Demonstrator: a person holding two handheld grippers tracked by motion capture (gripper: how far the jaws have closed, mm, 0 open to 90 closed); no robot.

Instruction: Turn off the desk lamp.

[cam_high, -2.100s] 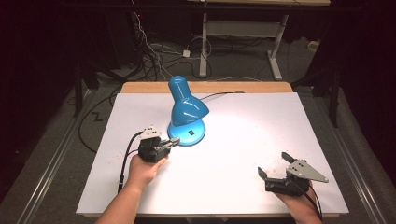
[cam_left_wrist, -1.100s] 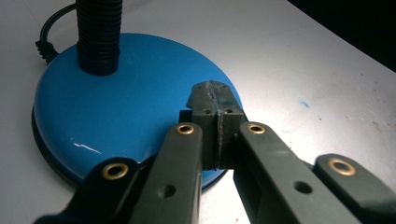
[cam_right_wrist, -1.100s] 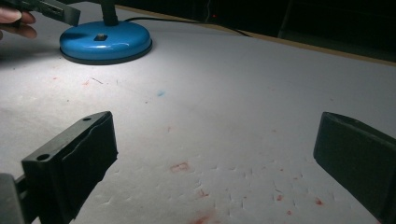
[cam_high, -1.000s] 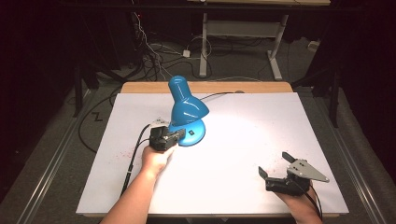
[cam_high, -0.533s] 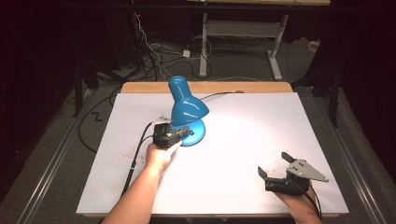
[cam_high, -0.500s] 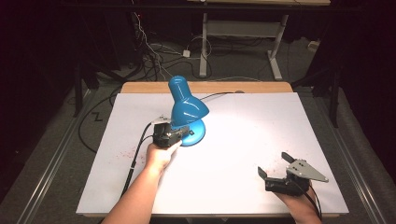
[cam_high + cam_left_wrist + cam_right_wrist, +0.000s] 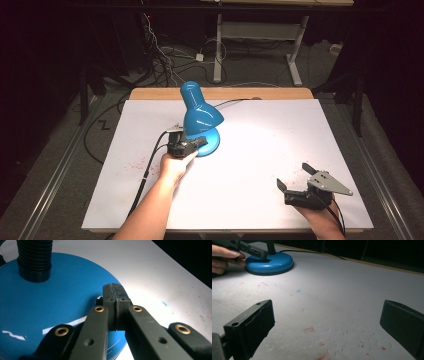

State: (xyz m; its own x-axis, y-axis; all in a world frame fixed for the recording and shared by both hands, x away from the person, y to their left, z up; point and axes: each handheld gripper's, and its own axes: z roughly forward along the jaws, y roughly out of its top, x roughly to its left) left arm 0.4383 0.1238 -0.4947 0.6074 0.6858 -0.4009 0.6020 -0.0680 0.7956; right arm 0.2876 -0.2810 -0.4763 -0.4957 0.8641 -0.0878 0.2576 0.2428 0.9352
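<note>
Blue and glossy, a desk lamp with a round base (image 7: 209, 141) and a cone-shaped shade stands in the upper middle of the high view, on a white sheet (image 7: 260, 150) that covers a wooden table whose bare edge (image 7: 220, 93) shows along the far side. Light from the shade falls on the sheet just right of the base. A ribbed black neck (image 7: 35, 260) rises from the base in the upper left of the left gripper view.

At the centre left of the high view, the left gripper (image 7: 192, 144) reaches onto the near edge of the lamp base. In its own view its two black jaws are pressed together with nothing between them, their joined tips over the rim of the base where a small dark patch sits. The hand (image 7: 175, 165) holding it comes up from the lower edge of the frame.

At the lower right of the high view, the right gripper (image 7: 295, 177) rests low over the sheet, well apart from the lamp, its jaws spread wide with nothing between them. Small reddish specks (image 7: 309, 329) dot the sheet in the right gripper view.
</note>
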